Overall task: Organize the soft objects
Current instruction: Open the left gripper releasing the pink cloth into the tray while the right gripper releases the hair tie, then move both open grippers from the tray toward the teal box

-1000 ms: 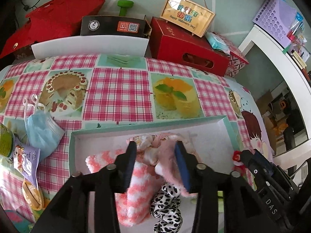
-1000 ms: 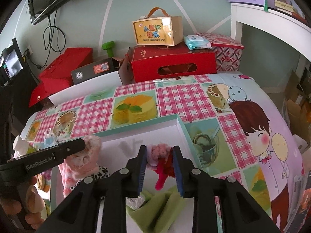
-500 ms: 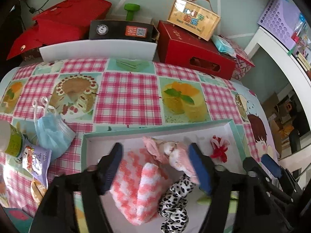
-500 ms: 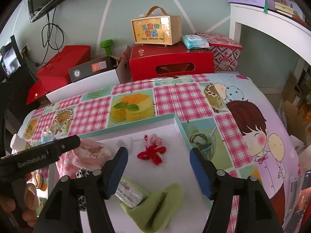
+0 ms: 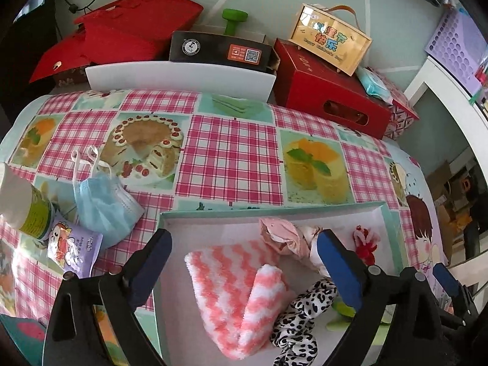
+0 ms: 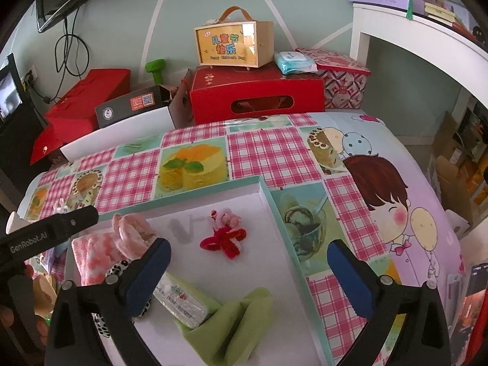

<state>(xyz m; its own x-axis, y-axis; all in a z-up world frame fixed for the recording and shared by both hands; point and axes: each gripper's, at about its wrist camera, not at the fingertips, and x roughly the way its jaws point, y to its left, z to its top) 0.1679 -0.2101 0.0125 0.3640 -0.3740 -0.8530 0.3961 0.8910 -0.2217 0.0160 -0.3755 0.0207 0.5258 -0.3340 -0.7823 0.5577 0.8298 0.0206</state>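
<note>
A pale green wall backs my table, which wears a pink-checked cloth (image 5: 231, 158) printed with cakes and a cartoon child, and behind it stand a red box (image 6: 256, 94), a wooden carry case (image 6: 233, 45) with a handle on top of it, and a black carton (image 5: 221, 52). On the cloth in front of me lies a shallow white tray with a teal rim (image 6: 268, 195), and the soft things are gathered inside it. My left tongs (image 5: 244, 265) are opening, their blue pads spread wide and pressing on nothing; the left finger hangs over the tray's left wall and the right one over the pink plush toy (image 5: 280, 235). Below them the pink-and-white fuzzy sock (image 5: 231, 286) lies folded on the tray floor, with the leopard-print piece (image 5: 296, 329) just beside it. My right tongs (image 6: 248, 267) are opening too, wide apart and empty, with the red yarn knot (image 6: 224, 239) lying loose on the tray floor beyond their tips. Nearer to me, a green cloth (image 6: 241, 323) is crumpled in the tray with a small white wrapped pack (image 6: 180, 299) resting on it. Outside the tray, to its left, a blue face mask (image 5: 103, 207) lies on the cloth near a purple snack packet (image 5: 74, 248) and a green-labelled bottle (image 5: 29, 210).
</note>
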